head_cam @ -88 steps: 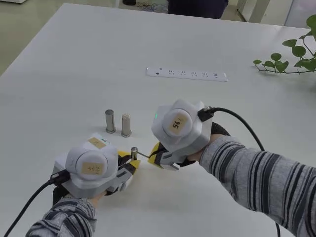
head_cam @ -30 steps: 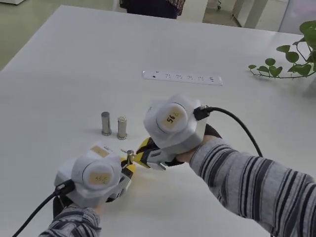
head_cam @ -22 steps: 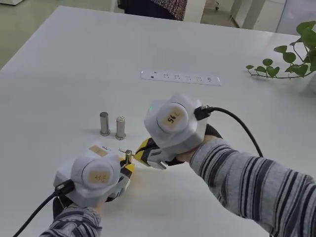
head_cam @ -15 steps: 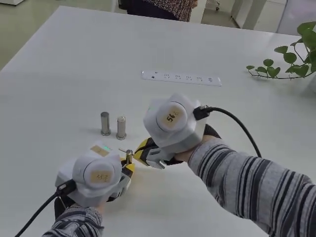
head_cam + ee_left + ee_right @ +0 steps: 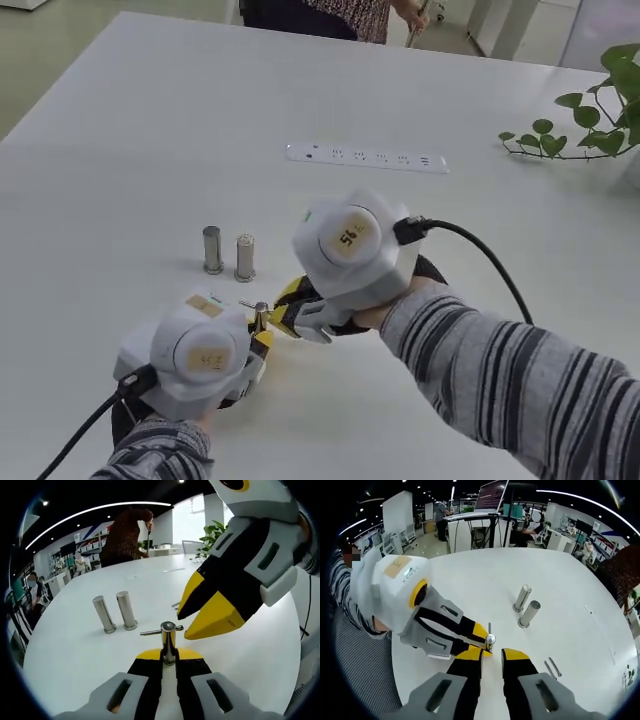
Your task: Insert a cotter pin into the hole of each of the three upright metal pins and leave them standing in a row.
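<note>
My left gripper [image 5: 168, 656] is shut on a short metal pin [image 5: 168, 641] and holds it upright just off the table. A thin cotter pin [image 5: 151, 631] runs through the hole near the pin's top. The right gripper [image 5: 493, 655] has its yellow fingertips [image 5: 210, 615] right beside the pin's head, jaws slightly apart with nothing between them. In the head view the held pin [image 5: 260, 317] sits between the left gripper [image 5: 257, 336] and the right gripper [image 5: 279, 316]. Two more metal pins [image 5: 212, 249] [image 5: 244, 257] stand upright side by side behind it.
Two loose cotter pins [image 5: 551, 667] lie on the white table [image 5: 120, 150] right of my right gripper. A white power strip [image 5: 366, 157] lies farther back, a leafy plant [image 5: 590, 125] at the far right. A person [image 5: 330, 12] stands at the far edge.
The right gripper has closed in on the held pin, and the cotter pin that spanned the gap now sticks out the pin's far side. The left gripper has stayed put.
</note>
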Tool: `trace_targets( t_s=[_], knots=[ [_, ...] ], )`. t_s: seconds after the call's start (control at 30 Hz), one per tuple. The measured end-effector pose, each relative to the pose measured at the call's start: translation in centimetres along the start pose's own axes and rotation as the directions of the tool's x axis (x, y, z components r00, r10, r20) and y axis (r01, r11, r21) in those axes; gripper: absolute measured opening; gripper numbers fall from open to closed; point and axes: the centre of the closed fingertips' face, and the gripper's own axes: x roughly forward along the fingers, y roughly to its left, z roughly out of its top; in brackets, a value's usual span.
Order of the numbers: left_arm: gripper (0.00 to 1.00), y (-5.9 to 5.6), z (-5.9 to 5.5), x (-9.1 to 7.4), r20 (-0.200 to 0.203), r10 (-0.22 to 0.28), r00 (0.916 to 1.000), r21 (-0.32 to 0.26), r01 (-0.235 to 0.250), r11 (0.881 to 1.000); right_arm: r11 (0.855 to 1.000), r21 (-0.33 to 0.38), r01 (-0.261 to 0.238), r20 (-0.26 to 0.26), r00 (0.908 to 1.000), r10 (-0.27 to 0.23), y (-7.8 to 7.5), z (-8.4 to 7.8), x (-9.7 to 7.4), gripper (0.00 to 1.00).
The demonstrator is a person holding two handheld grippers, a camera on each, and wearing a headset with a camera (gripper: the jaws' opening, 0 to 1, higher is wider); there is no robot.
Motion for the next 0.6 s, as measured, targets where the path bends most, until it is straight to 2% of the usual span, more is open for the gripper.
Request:
trace_targets(
  t_s=[0.07, 0.17, 0.3, 0.4, 0.5, 0.57, 0.6],
  knots=[
    [0.05, 0.0, 0.0, 0.0, 0.0, 0.003, 1.0, -0.003, -0.003, 1.0, 0.999, 0.048, 0.01, 0.009, 0.9999, -0.01, -0.1, -0.4, -0.2, 0.16],
    [0.05, 0.2, 0.0, 0.0, 0.002, 0.007, 1.0, -0.007, -0.007, 1.0, 0.992, 0.125, 0.017, 0.053, 0.9983, -0.023, -0.4, -0.4, -0.5, 0.19],
    [0.05, 0.7, 0.0, -0.1, -0.003, 0.012, 0.9999, 0.003, -0.012, 1.0, 0.976, 0.213, 0.036, 0.087, 0.9947, -0.055, -1.0, -1.0, -1.2, 0.27],
    [0.05, 1.6, 0.1, -0.3, -0.002, 0.028, 0.9996, -0.004, -0.028, 1.0, 0.964, 0.263, 0.041, 0.094, 0.9932, -0.068, -1.4, -1.7, -1.6, 0.3],
    [0.05, 2.3, 1.1, -0.6, 0.026, 0.035, 0.9991, -0.014, -0.034, 0.999, 0.952, 0.305, 0.03, 0.112, 0.9915, -0.067, -1.3, -2.1, -2.0, 0.3],
    [0.05, 2.7, 1.3, -0.6, 0.025, 0.042, 0.9988, -0.022, -0.041, 0.999, 0.942, 0.334, 0.016, 0.135, 0.9887, -0.065, -1.1, -2.7, -2.3, 0.31],
    [0.05, 4.2, 1.6, -0.7, 0.023, 0.065, 0.9976, -0.019, -0.065, 0.998, 0.943, 0.334, 0.015, 0.137, 0.9885, -0.064, -1.0, -2.9, -2.4, 0.33]
  ],
)
